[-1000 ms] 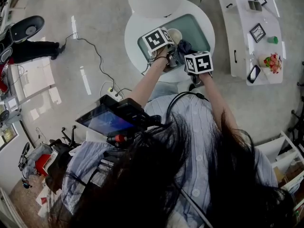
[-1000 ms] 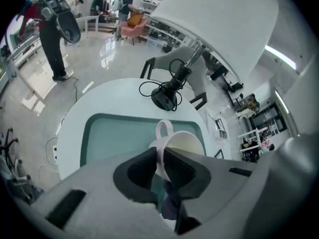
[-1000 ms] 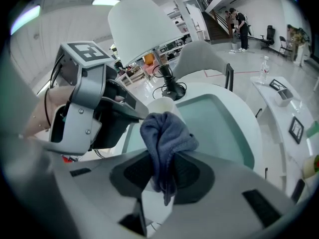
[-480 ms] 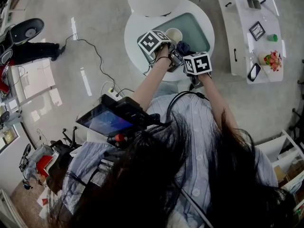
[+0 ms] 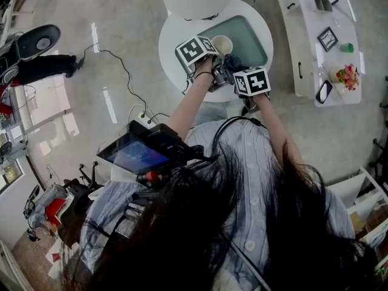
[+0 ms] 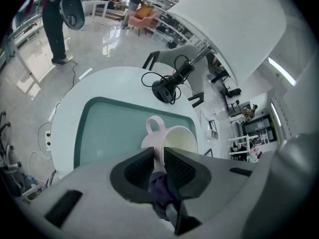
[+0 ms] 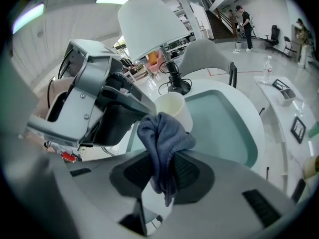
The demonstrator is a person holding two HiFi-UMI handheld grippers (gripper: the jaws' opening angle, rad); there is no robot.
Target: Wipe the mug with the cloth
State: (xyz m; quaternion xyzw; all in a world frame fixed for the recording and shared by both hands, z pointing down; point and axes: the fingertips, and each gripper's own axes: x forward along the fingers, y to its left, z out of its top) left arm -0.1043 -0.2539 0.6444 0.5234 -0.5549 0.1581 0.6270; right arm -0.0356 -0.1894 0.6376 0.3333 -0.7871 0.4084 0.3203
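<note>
Left tool: jaws narrow, clamped on wall of cream mug. Mug tilted, handle away from tool, over teal mat on round white table. Right tool: jaws pinched on grey-blue cloth, bunched just beside mug rim. Black-and-white square markers on tool cubes.

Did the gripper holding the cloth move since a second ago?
No. In the head view the right gripper stays at the same spot over the table's near edge, with its cloth beside the mug.
</note>
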